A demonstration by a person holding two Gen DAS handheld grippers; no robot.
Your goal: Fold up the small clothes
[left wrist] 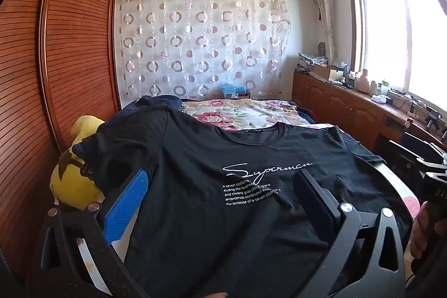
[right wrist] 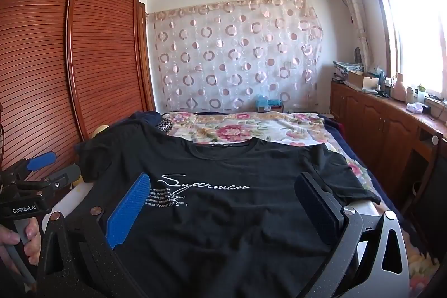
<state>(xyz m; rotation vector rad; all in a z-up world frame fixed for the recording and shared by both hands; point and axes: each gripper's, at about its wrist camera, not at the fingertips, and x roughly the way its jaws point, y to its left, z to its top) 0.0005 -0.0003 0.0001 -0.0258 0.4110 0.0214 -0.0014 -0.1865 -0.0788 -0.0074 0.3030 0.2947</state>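
Left tool (left wrist: 220, 192): jaws wide, nothing held, above the shirt.
Right tool (right wrist: 223, 200): jaws wide, empty.
Black T-shirt (left wrist: 223, 228): spread flat, print upward, on the bed (left wrist: 240, 113).
Yellow plush toy (left wrist: 72, 175): beside the shirt's sleeve.

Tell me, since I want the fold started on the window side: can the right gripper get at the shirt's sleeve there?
Probably yes. The right gripper hangs open over the black shirt, and the sleeve lies flat on the bed with nothing on it.
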